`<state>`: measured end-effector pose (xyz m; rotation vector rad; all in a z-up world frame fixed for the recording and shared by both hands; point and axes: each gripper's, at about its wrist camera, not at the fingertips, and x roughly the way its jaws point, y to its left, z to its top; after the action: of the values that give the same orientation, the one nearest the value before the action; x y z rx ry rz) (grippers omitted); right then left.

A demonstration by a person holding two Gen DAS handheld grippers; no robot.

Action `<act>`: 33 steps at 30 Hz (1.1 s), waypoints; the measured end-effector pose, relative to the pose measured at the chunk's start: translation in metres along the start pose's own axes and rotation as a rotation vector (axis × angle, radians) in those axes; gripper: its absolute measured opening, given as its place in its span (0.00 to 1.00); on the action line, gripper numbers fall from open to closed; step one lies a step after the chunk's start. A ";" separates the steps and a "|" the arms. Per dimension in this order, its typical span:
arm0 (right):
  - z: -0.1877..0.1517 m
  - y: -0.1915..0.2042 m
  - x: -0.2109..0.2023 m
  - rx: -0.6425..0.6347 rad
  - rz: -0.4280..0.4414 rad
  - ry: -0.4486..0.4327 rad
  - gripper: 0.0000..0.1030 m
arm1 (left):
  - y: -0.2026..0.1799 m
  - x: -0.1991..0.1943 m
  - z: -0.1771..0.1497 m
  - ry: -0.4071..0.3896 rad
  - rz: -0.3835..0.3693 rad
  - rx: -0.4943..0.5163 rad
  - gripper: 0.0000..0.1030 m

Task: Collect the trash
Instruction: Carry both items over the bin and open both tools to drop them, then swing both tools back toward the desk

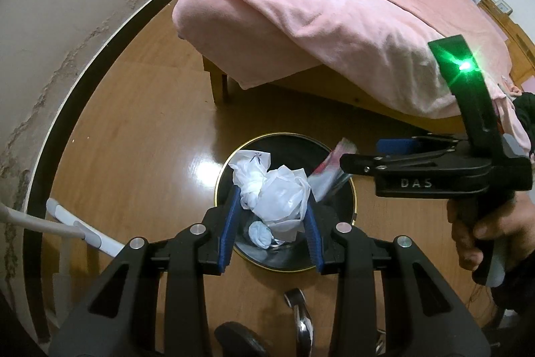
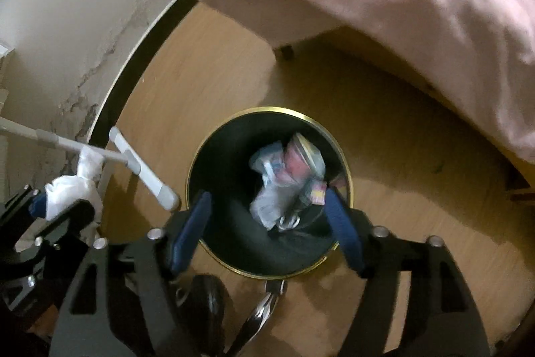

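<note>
Squarely between left claw (image 1: 273, 189): crumpled bag (image 1: 281, 196)

The trash bin (image 2: 267, 189) stood on the floor (image 1: 140, 122) in front of the bed (image 1: 334, 22), with the wall (image 1: 67, 5) to its left. A crumpled plastic bag (image 1: 277, 193) was above the bin, between the left gripper's (image 1: 272, 223) fingers. More wrappers (image 2: 287, 179) were in the bin, and a mop (image 2: 140, 169) lay left of it.

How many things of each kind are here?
Left gripper, right gripper: 2
Black round gold-rimmed bin: 1
Trash: white crumpled bag, red-clear wrapper, pale blue wad: 3
Pink-covered bed: 1
White mop: 1
Chrome chair leg: 1
Total: 9
</note>
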<state>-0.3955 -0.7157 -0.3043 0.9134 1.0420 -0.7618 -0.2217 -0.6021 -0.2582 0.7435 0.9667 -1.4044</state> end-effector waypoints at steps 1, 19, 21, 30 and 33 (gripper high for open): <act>0.000 -0.001 -0.001 0.005 0.005 -0.001 0.67 | 0.000 0.001 0.000 0.002 0.000 0.000 0.34; 0.009 -0.017 -0.038 0.071 0.020 -0.080 0.67 | -0.020 -0.004 0.013 -0.029 -0.051 0.038 0.56; 0.009 -0.018 -0.043 0.074 0.019 -0.088 0.67 | -0.021 -0.007 0.014 -0.034 -0.049 0.035 0.59; 0.015 0.011 -0.085 -0.017 0.000 -0.149 0.67 | -0.012 -0.072 0.025 -0.142 0.004 0.030 0.80; 0.023 0.042 -0.121 -0.103 0.008 -0.206 0.67 | -0.005 -0.129 0.027 -0.219 0.064 0.063 0.81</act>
<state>-0.3900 -0.7061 -0.1745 0.7347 0.8877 -0.7716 -0.2133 -0.5670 -0.1309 0.6464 0.7259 -1.4321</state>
